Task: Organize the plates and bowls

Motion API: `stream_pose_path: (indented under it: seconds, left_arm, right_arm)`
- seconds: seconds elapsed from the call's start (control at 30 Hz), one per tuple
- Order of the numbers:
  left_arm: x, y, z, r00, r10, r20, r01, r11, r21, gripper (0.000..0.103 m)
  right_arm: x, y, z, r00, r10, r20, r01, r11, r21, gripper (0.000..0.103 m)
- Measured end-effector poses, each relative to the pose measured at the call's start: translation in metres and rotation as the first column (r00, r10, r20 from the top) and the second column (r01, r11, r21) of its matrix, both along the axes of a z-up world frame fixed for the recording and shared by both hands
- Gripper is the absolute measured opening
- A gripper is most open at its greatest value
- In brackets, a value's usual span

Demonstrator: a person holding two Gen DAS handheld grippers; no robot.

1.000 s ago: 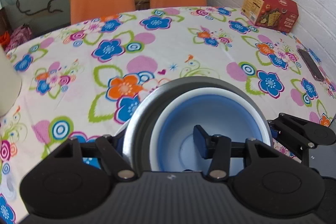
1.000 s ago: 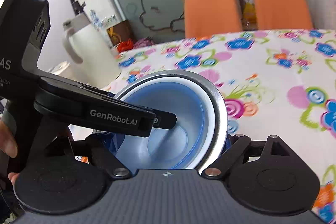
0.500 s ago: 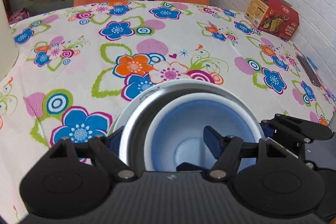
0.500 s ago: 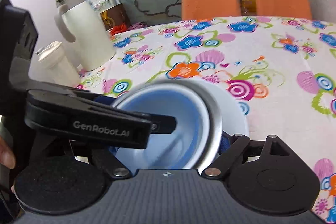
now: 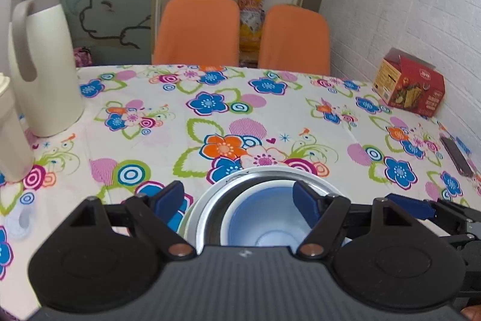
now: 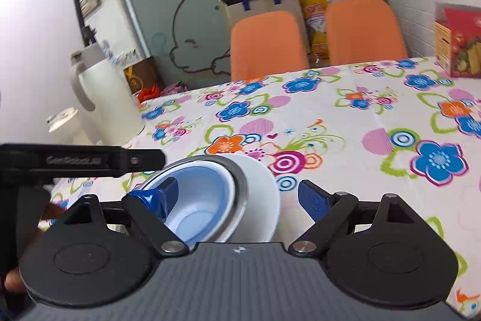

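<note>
A blue-lined white bowl sits nested in a steel bowl, which rests on a white plate on the floral tablecloth. My left gripper stands open just above the stack's near side, its blue pads wide apart and holding nothing. The right wrist view shows the same stack: blue bowl, steel bowl, plate. My right gripper is open too; one pad hangs over the bowl, the other lies beyond the plate's edge. The left gripper's body shows at the left.
A cream thermos jug and a pale cup stand at the table's left edge. A red carton and a dark flat device lie along the right by the brick wall. Two orange chairs stand behind the table.
Both grippers were shut on the nested bowls' rim; now both are open and drawn back. The stack has come down and rests on the plate on the table.
</note>
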State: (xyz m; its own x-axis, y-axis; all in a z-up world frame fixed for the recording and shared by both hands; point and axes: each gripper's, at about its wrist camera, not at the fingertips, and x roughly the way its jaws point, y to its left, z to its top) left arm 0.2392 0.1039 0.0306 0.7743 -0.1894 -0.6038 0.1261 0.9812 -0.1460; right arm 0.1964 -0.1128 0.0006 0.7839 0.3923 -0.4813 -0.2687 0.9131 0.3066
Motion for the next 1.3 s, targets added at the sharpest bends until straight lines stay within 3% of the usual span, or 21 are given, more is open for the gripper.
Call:
stream_pose_path:
  seconds: [0.13,0.33,0.83,1.03,1.3]
  left_arm:
    - [-0.031,-0.013,-0.001,0.995,0.084,0.061,-0.083,0.996,-0.032,0.073]
    - [-0.066,-0.031,-0.003,0.987,0.136,0.086,-0.138,0.99,0.018,0.073]
    - [-0.172,-0.067,-0.033,0.993,0.085,0.087,-0.094,0.99,0.103,0.073]
    - [-0.199,-0.081,-0.033,0.99,0.051,0.134,-0.07,0.987,0.142,0.073]
    - [-0.231,-0.086,-0.039,0.985,0.036,0.166,-0.062,0.987,0.15,0.073]
  right_arm:
    - [-0.011,-0.02,-0.007,0.998,-0.06,-0.003,0.06,0.996,0.061,0.074]
    - [-0.037,-0.039,-0.006,0.992,-0.124,0.021,0.122,0.989,0.083,0.074]
    - [-0.129,-0.059,-0.024,0.981,-0.185,0.063,0.179,0.98,0.086,0.074]
    - [-0.155,-0.075,-0.027,0.971,-0.226,0.074,0.218,0.97,0.106,0.075]
    - [-0.177,-0.078,-0.037,0.971,-0.24,0.019,0.236,0.964,0.125,0.075]
